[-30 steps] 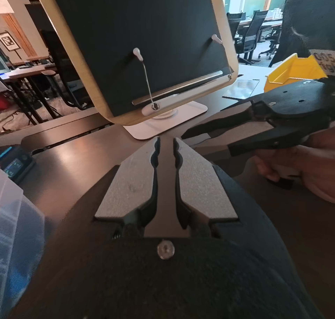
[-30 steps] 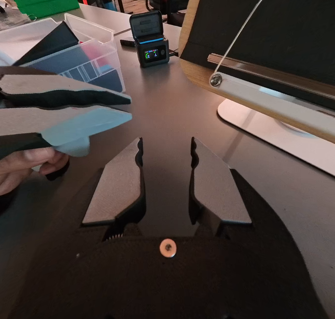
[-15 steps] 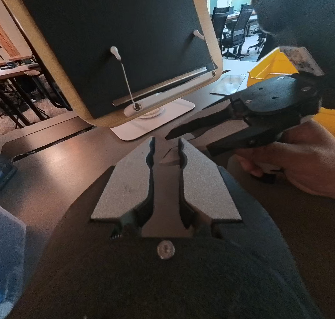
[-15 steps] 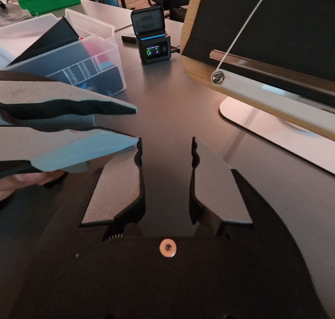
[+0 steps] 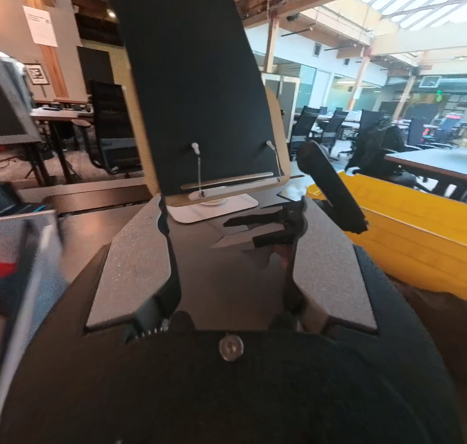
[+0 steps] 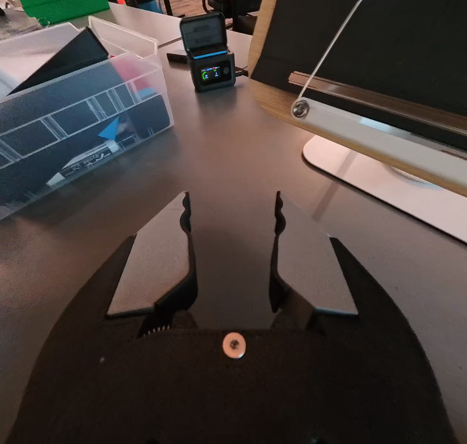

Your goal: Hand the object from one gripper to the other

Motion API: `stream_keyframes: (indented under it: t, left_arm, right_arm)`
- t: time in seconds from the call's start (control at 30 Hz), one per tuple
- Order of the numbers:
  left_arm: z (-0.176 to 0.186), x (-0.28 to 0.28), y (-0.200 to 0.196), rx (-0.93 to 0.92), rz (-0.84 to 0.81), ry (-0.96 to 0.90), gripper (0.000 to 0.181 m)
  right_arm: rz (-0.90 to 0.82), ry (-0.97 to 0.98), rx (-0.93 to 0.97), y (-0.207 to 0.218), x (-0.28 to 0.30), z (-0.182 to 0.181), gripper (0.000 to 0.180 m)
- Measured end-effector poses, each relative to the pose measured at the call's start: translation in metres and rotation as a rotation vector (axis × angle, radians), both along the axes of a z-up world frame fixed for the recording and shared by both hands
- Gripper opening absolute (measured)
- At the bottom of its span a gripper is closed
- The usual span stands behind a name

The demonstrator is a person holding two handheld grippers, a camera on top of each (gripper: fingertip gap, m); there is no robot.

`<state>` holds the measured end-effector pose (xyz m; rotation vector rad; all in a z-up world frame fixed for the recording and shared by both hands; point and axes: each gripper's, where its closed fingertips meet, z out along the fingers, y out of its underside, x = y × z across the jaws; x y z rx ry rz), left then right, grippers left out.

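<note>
My left gripper (image 5: 232, 199) is wide open and empty, raised over the dark table (image 5: 101, 230). Beyond it in the left wrist view, the right gripper (image 5: 222, 233) shows side-on, held low above the table, with its two fingers apart and nothing between them. In the right wrist view the right gripper (image 6: 232, 194) is open and empty over the bare dark table (image 6: 227, 154). The left gripper does not show there. I see no object held by either gripper.
A book stand with a black board (image 5: 197, 103) on a white base stands ahead, also at the right in the right wrist view (image 6: 379, 40). A yellow bin (image 5: 404, 230) sits right. A clear plastic box (image 6: 83, 118) with markers and black items and a small screen case (image 6: 212, 68) sit left.
My left gripper has opened from nearly shut to wide open, pulled back from the right gripper and tilted upward. It has left the right wrist view. The right gripper stays open.
</note>
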<state>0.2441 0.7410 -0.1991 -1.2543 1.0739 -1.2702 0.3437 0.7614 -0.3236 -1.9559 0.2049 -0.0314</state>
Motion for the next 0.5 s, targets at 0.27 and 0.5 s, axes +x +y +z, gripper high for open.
stream_keyframes:
  t: [0.27, 0.5]
  left_arm:
    - [0.018, -0.089, 0.123, -0.364, 0.202, 0.247, 0.105]
    - [-0.068, -0.097, 0.193, -0.631, 0.266, 0.626, 0.087]
  right_arm:
    - [0.009, -0.009, -0.018, 0.003, -0.006, -0.003, 0.07]
    - [0.001, 0.002, -0.02, -0.001, -0.005, -0.003, 0.069]
